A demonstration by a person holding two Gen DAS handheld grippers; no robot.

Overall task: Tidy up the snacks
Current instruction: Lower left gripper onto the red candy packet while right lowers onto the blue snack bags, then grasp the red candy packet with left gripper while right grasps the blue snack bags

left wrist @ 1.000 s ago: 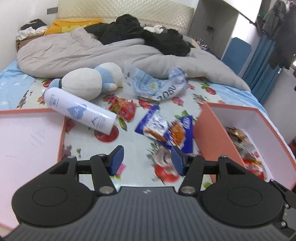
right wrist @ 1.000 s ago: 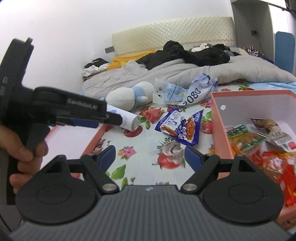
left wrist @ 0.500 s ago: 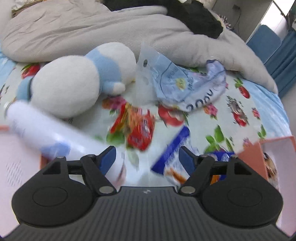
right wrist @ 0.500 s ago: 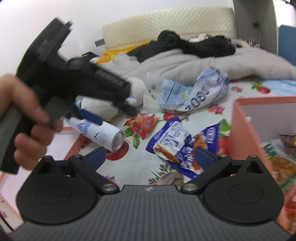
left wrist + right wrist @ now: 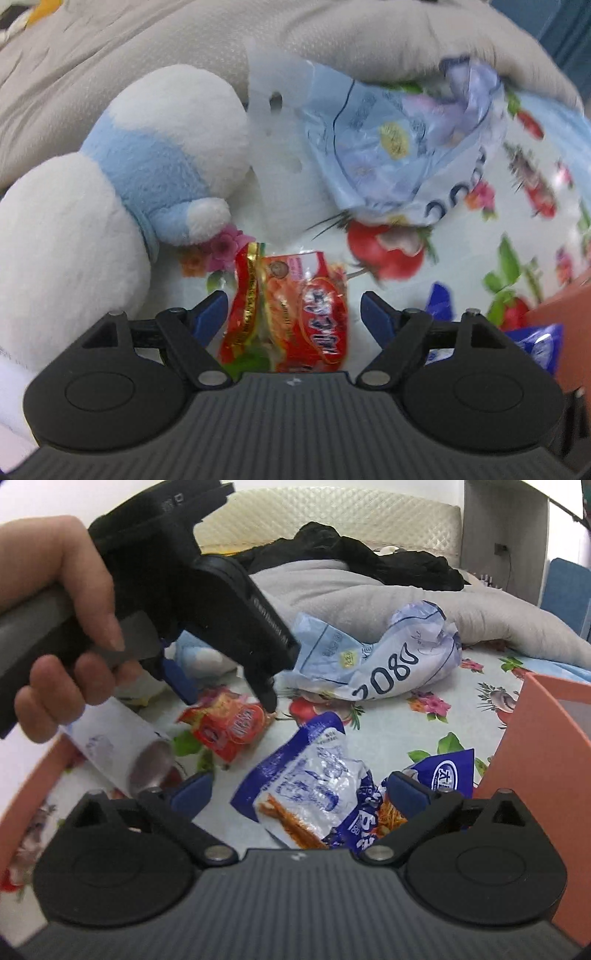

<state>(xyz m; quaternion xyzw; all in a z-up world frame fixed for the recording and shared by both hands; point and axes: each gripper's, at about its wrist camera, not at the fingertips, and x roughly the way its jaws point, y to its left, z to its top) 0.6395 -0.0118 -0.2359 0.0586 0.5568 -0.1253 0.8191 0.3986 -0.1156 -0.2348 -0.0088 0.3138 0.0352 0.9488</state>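
Left gripper [image 5: 290, 308]: jaws parted, have just been opening further; a red snack packet [image 5: 291, 314] lies between the blue pads, untouched. Its print is white script on red, blurred in the left wrist view and unreadable.

Right gripper [image 5: 299, 788]: jaws spread wide, have just been opening; a blue-and-white snack bag [image 5: 314, 790] lies between the pads, no contact visible. A round blue logo with white characters shows on its right corner; too small to read.

Both packets lie flat on the floral bedsheet [image 5: 424, 709], the red one left of the blue one, near each other. In the right wrist view, the left gripper's body bears pale lettering, illegible at this angle; a hand [image 5: 70, 627] holds its handle.

Crumpled pale-blue plastic bag [image 5: 373, 653] behind the packets, large dark digits "2080". White spray can [image 5: 122, 749] with a blue emblem lies on its side at left. White-and-blue plush toy [image 5: 122, 192] sits just behind the red packet. Orange box wall [image 5: 535, 760] at the sheet's right edge, touching the blue bag's corner. Grey duvet [image 5: 369, 590] beyond.
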